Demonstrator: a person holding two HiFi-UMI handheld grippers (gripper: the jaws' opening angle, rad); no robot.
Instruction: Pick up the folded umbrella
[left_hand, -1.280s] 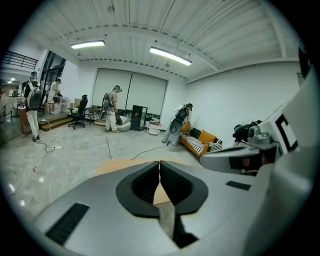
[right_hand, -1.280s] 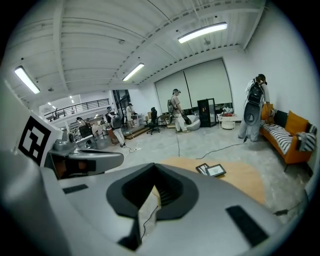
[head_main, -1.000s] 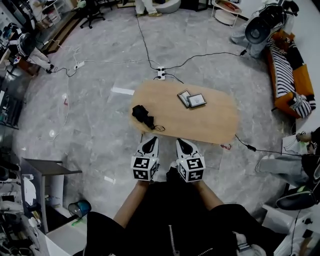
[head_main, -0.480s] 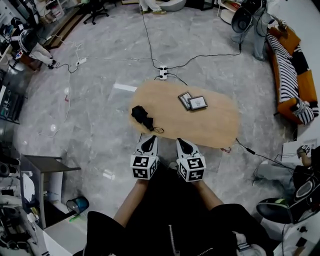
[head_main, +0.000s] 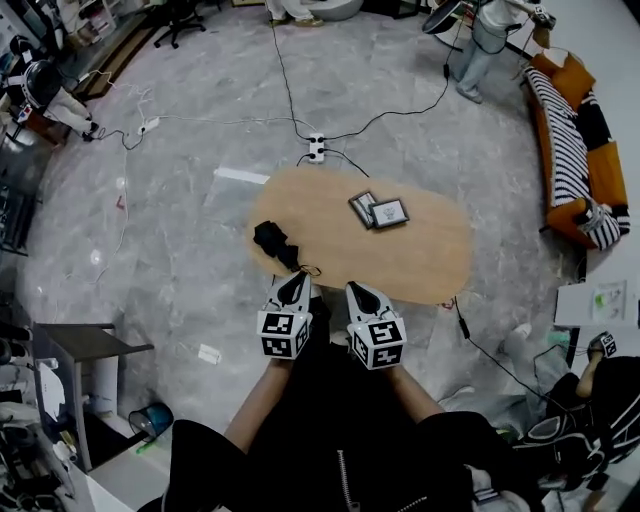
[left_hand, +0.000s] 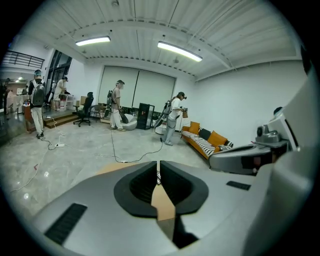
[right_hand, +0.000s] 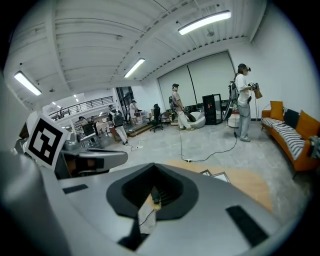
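Note:
The folded umbrella (head_main: 272, 241) is a black bundle with a thin strap, lying on the left end of the oval wooden table (head_main: 420, 258). In the head view my left gripper (head_main: 293, 285) hangs at the table's near edge, just short of the umbrella and a little to its right, jaws shut and empty. My right gripper (head_main: 361, 294) is beside it, also at the near edge, with its jaws together and nothing held. In the left gripper view the left gripper (left_hand: 159, 167) shows only a hairline gap. The right gripper (right_hand: 154, 189) looks closed in its own view.
Two framed pictures (head_main: 378, 210) lie mid-table. A power strip (head_main: 318, 148) and cables run over the floor behind the table. An orange striped sofa (head_main: 570, 140) lines the right wall. A grey stand (head_main: 85, 345) and blue bucket (head_main: 150, 420) sit at left. People stand far off.
Both grippers have come forward together to the table's near edge, and the umbrella now lies closer to the left one. The jaws stay as they were.

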